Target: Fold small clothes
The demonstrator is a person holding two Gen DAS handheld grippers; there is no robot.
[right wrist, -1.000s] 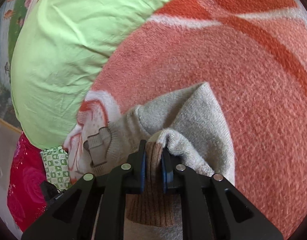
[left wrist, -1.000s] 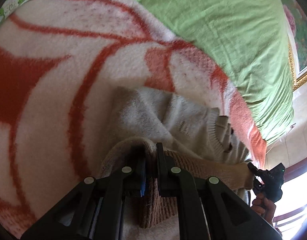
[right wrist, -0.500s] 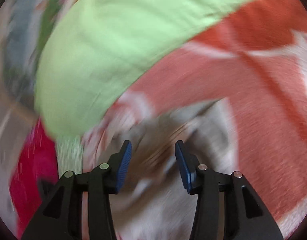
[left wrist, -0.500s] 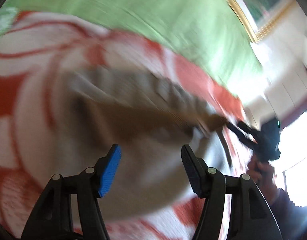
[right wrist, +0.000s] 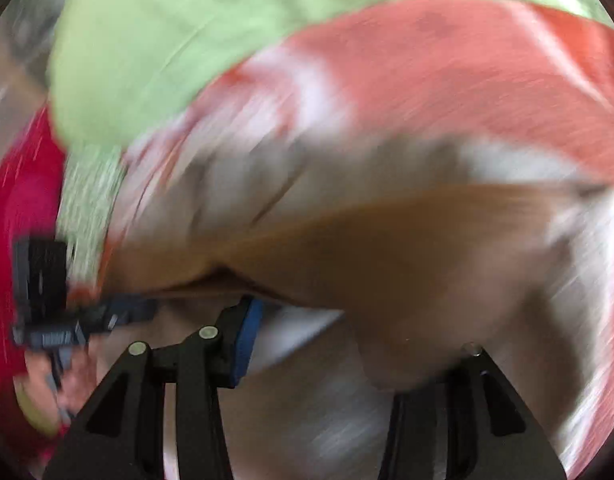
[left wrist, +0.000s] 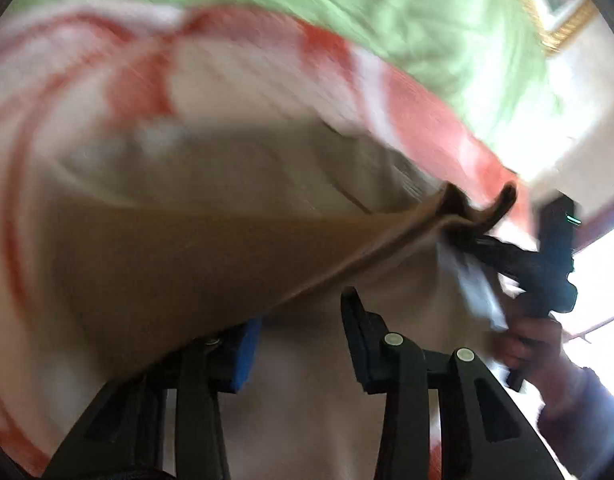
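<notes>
A beige knit sweater lies on the red-and-white blanket (left wrist: 227, 72), its brown ribbed hem (left wrist: 227, 256) lifted and stretched between the two grippers. My left gripper (left wrist: 303, 332) has its jaws closing. The hem drapes over its blue left pad (left wrist: 247, 352), and a gap still shows between the pads. In the left wrist view the right gripper (left wrist: 481, 216) meets the hem's far end, held by a hand (left wrist: 535, 344). The right gripper (right wrist: 307, 336) is also closing. The brown hem (right wrist: 387, 248) hides its right finger, and the left pad (right wrist: 247, 336) stands free. Everything is motion-blurred.
A green sheet (left wrist: 387, 8) covers the bed beyond the blanket. A gilt picture frame (left wrist: 555, 8) hangs at the upper right. In the right wrist view a crimson cloth (right wrist: 15, 200) and a green-patterned cloth (right wrist: 91, 208) lie at the left, near the left gripper (right wrist: 123, 314).
Both grippers let go of the folded hem, opened wide, then narrowed again. The hem is now lifted and spread across both views. Both hands have swung and rolled.
</notes>
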